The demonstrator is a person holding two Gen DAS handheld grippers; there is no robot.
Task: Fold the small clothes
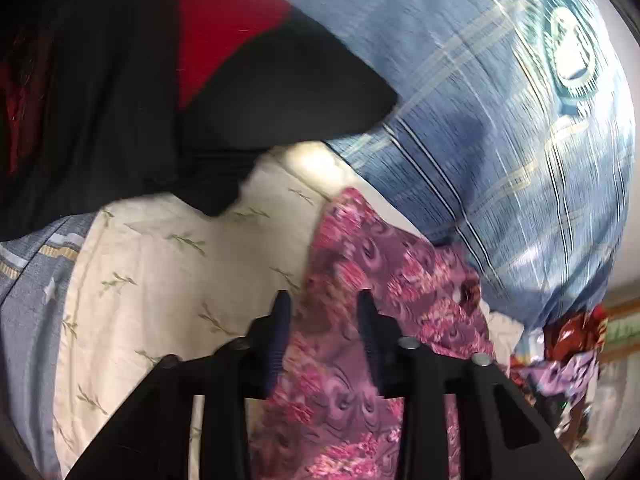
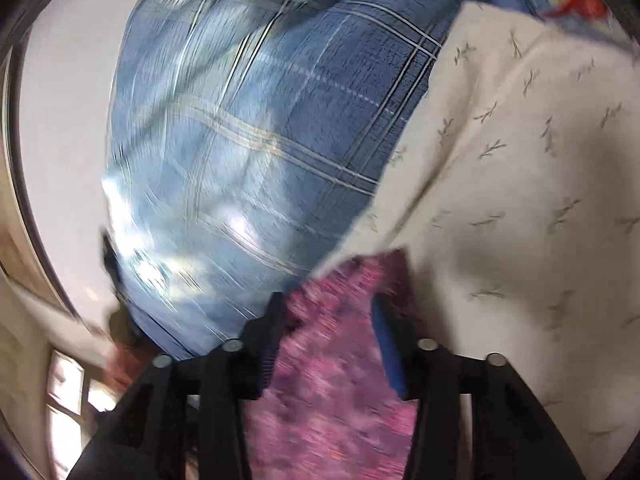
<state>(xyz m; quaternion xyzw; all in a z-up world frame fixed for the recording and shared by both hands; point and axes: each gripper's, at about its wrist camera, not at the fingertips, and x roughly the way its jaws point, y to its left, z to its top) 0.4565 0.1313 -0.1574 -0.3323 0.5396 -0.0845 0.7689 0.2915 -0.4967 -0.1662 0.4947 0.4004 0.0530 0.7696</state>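
- Pink-and-purple floral garment (image 1: 352, 360) lies on the cream leaf-print sheet (image 1: 168, 264) under both your grippers; your left view shows it fairly sharp, while your right view (image 2: 332, 368) smears it to a pink blur.
- Your left gripper (image 1: 324, 308) has its fingers apart, with the cloth passing between them; whether the pads press it you cannot tell.
- Your right gripper (image 2: 328, 312) also stands parted over the cloth, and its blue pad (image 2: 386, 344) looks clear of the fabric.
- Its near end is cut off behind the gripper bodies in both views, so the full outline is hidden.
- Long axis in your left view runs from the bottom edge up toward the blue plaid pillow (image 1: 480, 128).
- Only your left view shows the black-and-red clothing (image 1: 120, 100) at upper left and a crumpled patterned heap (image 1: 568, 352) at right.
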